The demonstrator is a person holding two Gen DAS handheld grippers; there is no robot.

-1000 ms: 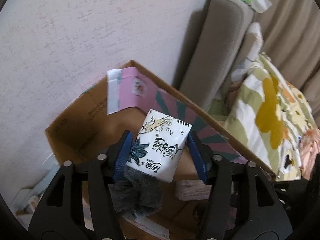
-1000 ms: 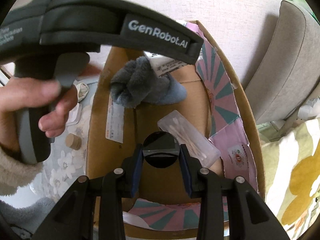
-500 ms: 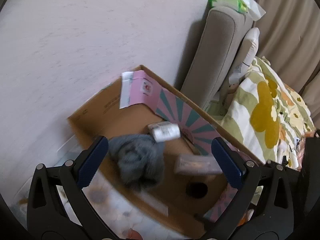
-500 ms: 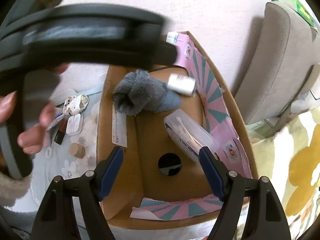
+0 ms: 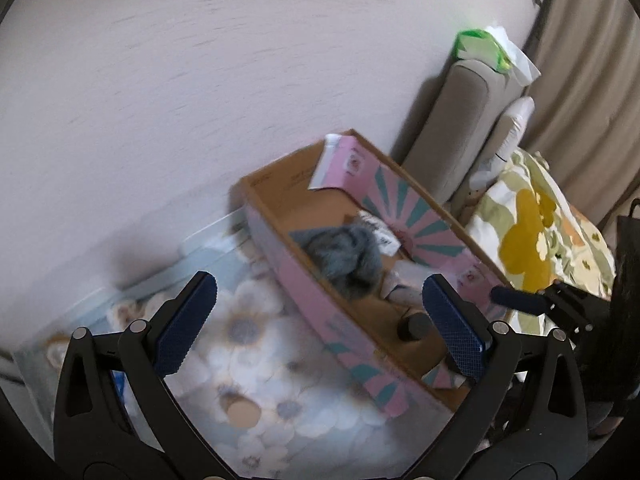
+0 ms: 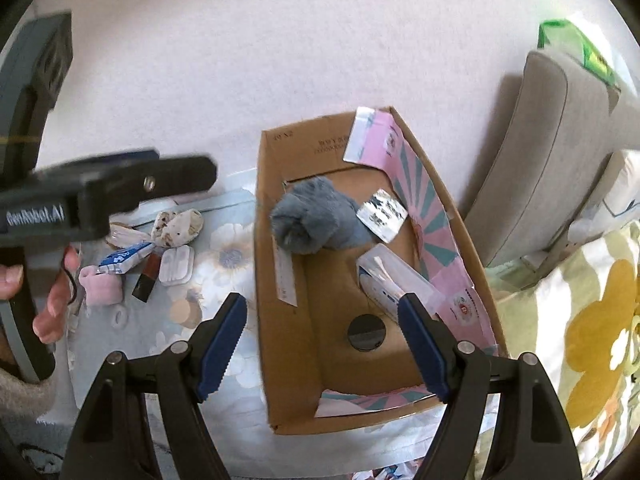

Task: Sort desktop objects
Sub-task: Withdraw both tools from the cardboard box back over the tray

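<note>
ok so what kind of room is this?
Likely a home living room or bedroom: a grey upholstered chair back against the wall, floral bedding, and a flower-print tablecloth with a cardboard box of oddments.

The cardboard box (image 6: pixel 360 360) is plain brown inside, with pink flaps carrying teal sunburst stripes, and holds a fluffy grey-blue cloth (image 6: pixel 312 220), a white packet with black print (image 6: pixel 382 216) and a black round lid (image 6: pixel 367 333). Left of it, the pale blue tablecloth (image 6: pixel 224 264) bears white flowers. At right, the bedding (image 6: pixel 592 340) is cream and green with mustard-yellow blossoms.
</note>
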